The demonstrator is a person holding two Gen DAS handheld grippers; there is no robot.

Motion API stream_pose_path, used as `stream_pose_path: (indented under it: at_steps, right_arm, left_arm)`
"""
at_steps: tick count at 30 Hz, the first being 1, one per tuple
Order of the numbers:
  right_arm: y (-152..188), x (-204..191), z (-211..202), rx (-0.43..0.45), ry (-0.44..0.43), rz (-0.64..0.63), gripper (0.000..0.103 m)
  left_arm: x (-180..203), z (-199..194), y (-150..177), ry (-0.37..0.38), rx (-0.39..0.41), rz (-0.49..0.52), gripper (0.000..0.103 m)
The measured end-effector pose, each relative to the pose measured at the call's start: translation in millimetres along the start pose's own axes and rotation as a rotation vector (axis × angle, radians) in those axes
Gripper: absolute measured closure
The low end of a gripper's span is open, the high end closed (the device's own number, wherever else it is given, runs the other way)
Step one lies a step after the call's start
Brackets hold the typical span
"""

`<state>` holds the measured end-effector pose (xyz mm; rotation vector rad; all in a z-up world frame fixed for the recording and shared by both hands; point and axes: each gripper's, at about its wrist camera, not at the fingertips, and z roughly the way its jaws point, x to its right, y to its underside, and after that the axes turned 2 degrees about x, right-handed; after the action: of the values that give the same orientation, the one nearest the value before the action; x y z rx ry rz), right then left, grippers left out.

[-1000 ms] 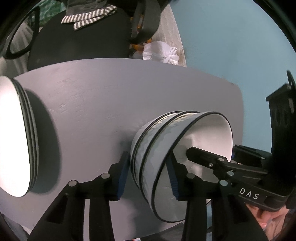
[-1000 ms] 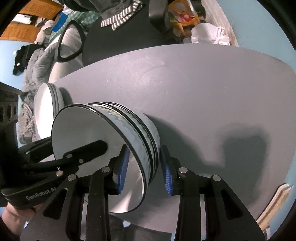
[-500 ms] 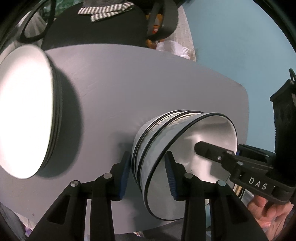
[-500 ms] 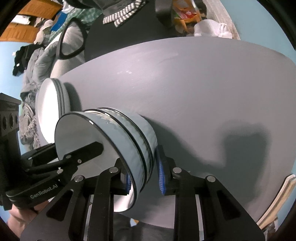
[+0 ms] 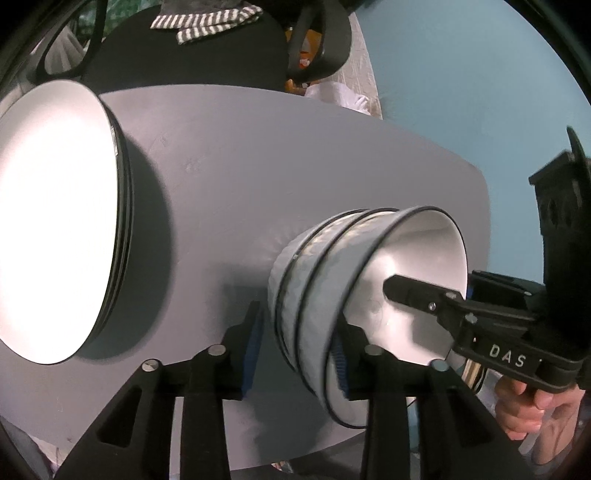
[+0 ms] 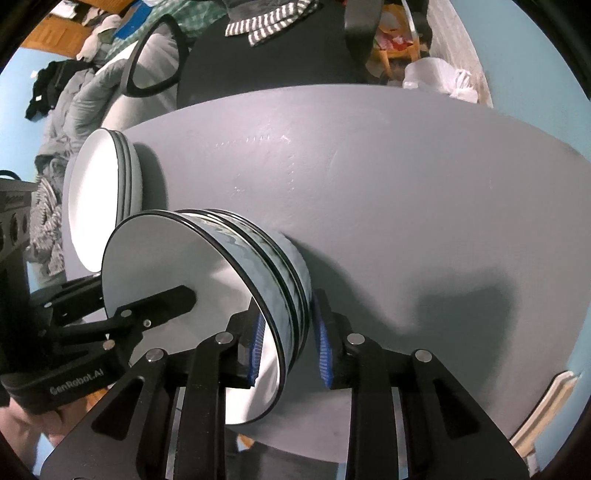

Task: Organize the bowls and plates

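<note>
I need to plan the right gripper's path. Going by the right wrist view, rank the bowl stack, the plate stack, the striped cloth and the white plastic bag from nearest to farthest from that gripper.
1. Bowl stack: its wall sits between the right gripper fingers.
2. Plate stack: on the table to the left, behind the bowls.
3. Striped cloth at top centre and white plastic bag at top right: both beyond the table's far edge, too close to call.
</note>
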<state>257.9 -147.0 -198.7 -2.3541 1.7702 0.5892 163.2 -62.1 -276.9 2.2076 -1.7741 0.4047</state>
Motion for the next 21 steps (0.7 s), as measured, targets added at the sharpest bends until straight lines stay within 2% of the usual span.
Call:
stream_pose_path:
  at_steps: [4,15,21]
  right_arm:
    - [1,5,1,-0.006,-0.033,0.001,0.075]
    - [7,5,-5,0.004,-0.033,0.010,0.084]
    - [10,4,-3,-0.005,-0.033,0.018,0.084]
  left_arm:
    - [-8,5,0,0.074,-0.017,-0.038,0.066]
    - [-10,-1,9,0.069,0.008,-0.034,0.069]
    - [-7,0,6,0.051,0.000,-0.037,0.069]
